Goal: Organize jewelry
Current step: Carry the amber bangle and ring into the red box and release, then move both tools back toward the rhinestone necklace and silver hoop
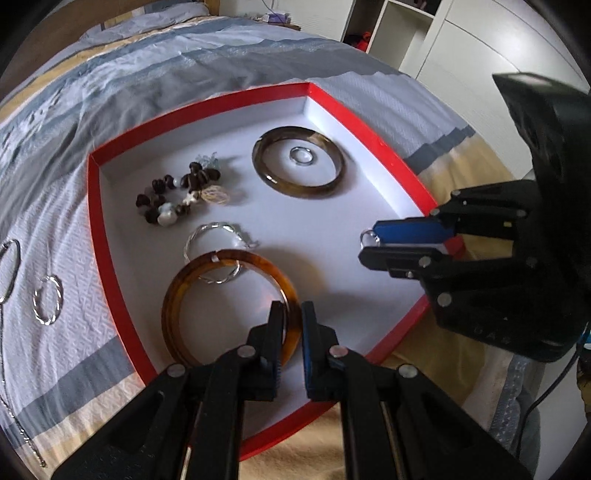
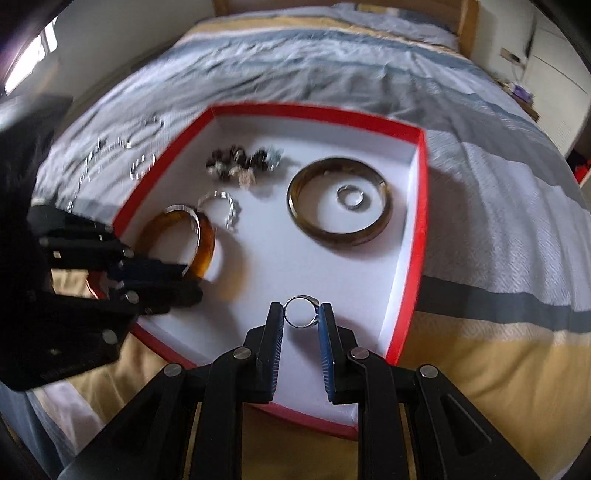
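A red box lid [image 1: 96,206] [image 2: 410,310] with a white floor lies on the bed. In it lie an amber bangle [image 1: 207,266] [image 2: 207,243], a dark olive bangle [image 1: 334,177] [image 2: 306,229] with a small silver ring [image 1: 302,156] [image 2: 351,195] inside it, a twisted silver hoop [image 1: 207,230] [image 2: 231,206] and a beaded bracelet [image 1: 177,192] [image 2: 240,158]. My left gripper [image 1: 291,314] [image 2: 192,280] has its jaws a little apart around the amber bangle's near rim. My right gripper [image 2: 302,314] [image 1: 365,245] is shut on a silver ring [image 2: 301,312] [image 1: 367,236] above the lid's floor.
On the striped bedspread left of the lid lie a twisted silver hoop [image 1: 48,301] [image 2: 142,166], a larger silver hoop [image 1: 11,269] and a thin chain [image 1: 18,424]. White cabinets [image 1: 461,44] stand beyond the bed. A headboard [image 2: 461,22] is at the far end.
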### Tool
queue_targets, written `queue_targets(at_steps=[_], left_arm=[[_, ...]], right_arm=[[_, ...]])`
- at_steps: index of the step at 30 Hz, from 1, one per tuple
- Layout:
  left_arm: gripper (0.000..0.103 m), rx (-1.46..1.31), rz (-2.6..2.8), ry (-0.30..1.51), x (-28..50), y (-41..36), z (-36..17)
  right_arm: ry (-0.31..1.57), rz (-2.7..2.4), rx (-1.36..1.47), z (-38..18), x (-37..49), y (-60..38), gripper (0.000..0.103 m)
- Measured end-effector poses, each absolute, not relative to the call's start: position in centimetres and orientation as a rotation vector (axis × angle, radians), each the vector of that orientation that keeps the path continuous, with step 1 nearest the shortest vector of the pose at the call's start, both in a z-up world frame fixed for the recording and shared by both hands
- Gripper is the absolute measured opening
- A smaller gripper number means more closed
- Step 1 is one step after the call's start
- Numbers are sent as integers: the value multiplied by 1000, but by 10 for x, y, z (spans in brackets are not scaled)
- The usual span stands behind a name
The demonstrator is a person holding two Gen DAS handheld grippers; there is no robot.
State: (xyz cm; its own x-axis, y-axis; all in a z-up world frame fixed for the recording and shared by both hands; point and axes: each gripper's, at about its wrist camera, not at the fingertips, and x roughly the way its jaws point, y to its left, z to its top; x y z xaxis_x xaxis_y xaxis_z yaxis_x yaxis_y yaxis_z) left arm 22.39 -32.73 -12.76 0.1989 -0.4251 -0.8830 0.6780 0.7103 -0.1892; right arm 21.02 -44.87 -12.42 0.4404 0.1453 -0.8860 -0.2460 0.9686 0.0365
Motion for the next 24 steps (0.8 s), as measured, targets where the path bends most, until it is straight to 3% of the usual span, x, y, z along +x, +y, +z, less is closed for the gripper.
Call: queue_targets(at_steps=[7, 13, 19, 24], left_arm=[[10, 189, -794, 1144, 228, -318, -127], [10, 169, -793, 1138, 223, -309, -119], [10, 150, -795, 1072, 202, -292, -77], [25, 141, -765, 1010, 175, -269, -35]], right_arm=[[1119, 255, -128, -124, 210, -450, 20], [1105, 244, -131, -113, 203, -448, 33], [1034, 184, -110, -75, 176, -457, 33], [965, 130, -94, -35, 140, -457, 33]])
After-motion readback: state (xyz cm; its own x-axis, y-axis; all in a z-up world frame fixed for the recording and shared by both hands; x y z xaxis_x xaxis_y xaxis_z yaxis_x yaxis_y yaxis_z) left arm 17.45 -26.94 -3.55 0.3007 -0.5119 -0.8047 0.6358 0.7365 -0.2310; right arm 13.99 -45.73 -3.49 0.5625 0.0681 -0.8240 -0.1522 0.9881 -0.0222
